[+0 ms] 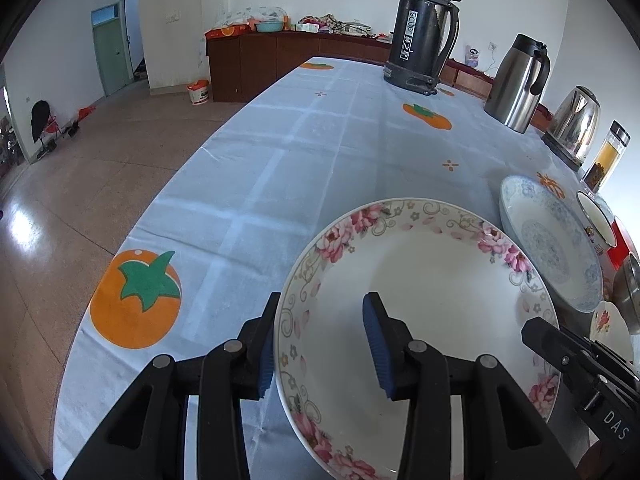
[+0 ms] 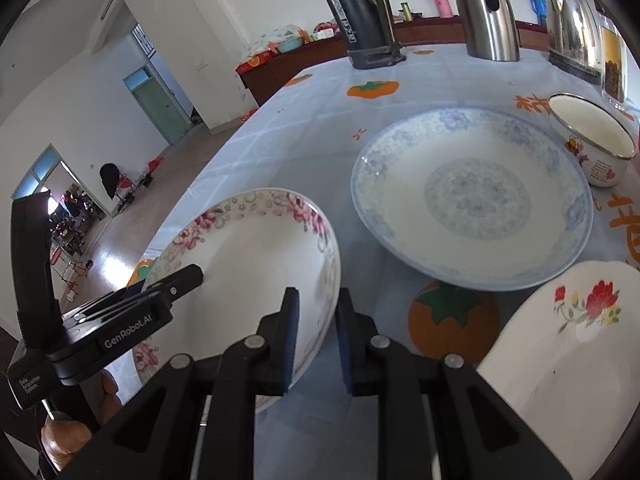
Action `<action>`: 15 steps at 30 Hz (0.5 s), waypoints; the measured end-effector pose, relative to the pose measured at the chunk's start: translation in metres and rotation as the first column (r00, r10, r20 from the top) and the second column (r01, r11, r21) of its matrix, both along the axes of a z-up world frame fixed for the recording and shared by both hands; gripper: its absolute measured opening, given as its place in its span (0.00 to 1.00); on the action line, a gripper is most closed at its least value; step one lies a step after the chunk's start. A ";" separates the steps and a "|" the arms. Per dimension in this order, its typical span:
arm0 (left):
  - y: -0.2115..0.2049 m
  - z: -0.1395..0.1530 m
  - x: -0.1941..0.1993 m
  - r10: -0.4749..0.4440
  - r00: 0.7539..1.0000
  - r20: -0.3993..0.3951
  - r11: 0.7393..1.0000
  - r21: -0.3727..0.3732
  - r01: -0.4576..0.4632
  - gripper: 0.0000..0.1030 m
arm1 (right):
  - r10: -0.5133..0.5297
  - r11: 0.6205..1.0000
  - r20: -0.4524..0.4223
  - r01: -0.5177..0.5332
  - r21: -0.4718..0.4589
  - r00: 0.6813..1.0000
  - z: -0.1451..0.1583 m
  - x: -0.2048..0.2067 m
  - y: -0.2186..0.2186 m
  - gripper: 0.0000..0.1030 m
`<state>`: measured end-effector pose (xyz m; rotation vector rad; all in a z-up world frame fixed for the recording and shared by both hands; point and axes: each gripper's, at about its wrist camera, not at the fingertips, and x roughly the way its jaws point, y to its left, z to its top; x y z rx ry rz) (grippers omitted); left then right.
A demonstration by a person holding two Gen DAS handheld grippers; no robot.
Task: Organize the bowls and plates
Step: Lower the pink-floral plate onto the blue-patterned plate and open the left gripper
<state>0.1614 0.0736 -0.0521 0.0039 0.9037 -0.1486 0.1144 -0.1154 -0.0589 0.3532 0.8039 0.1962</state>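
Observation:
A pink-flowered plate point(image 1: 424, 304) lies near the table's front edge; it also shows in the right wrist view point(image 2: 256, 256). My left gripper point(image 1: 322, 344) is open and straddles the plate's left rim, one finger outside, one over the plate. My right gripper point(image 2: 316, 340) straddles the plate's right rim with its jaws open, a narrow gap between them. A blue-patterned plate point(image 2: 472, 200) lies beyond to the right, also in the left wrist view point(image 1: 552, 240). A white enamel bowl point(image 2: 592, 140) stands behind it. A white red-flowered dish point(image 2: 568, 340) is at the near right.
A black thermos point(image 1: 424, 28), a steel jug point(image 1: 516, 84), an electric kettle point(image 1: 576, 124) and a glass jar point(image 1: 608, 156) stand along the table's far side. The table's left edge point(image 1: 168, 184) drops to the tiled floor.

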 end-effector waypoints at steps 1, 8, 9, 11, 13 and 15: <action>-0.001 0.002 0.000 0.003 1.000 0.002 1.000 -0.003 -0.003 0.42 | -0.001 1.000 0.006 0.001 0.002 1.000 0.003 -0.002 -0.001 0.19; -0.021 0.023 0.000 -0.025 0.999 0.045 1.000 -0.005 0.025 0.42 | -0.042 0.999 0.024 0.041 0.029 0.999 0.020 -0.011 -0.018 0.19; -0.025 0.025 0.001 -0.031 0.998 0.050 0.999 -0.005 0.032 0.42 | -0.049 0.998 0.028 0.048 0.031 0.998 0.023 -0.012 -0.022 0.19; -0.036 0.029 0.004 -0.048 0.997 0.061 0.999 -0.003 0.049 0.42 | -0.066 0.998 0.034 0.065 0.019 0.997 0.028 -0.016 -0.029 0.19; -0.051 0.033 0.007 -0.077 0.994 0.074 0.997 0.005 0.076 0.42 | -0.085 0.996 0.029 0.084 0.020 0.996 0.031 -0.017 -0.039 0.19; -0.069 0.035 0.010 -0.111 0.990 0.082 0.994 0.014 0.111 0.42 | -0.114 0.993 0.012 0.114 0.028 0.993 0.030 -0.017 -0.055 0.19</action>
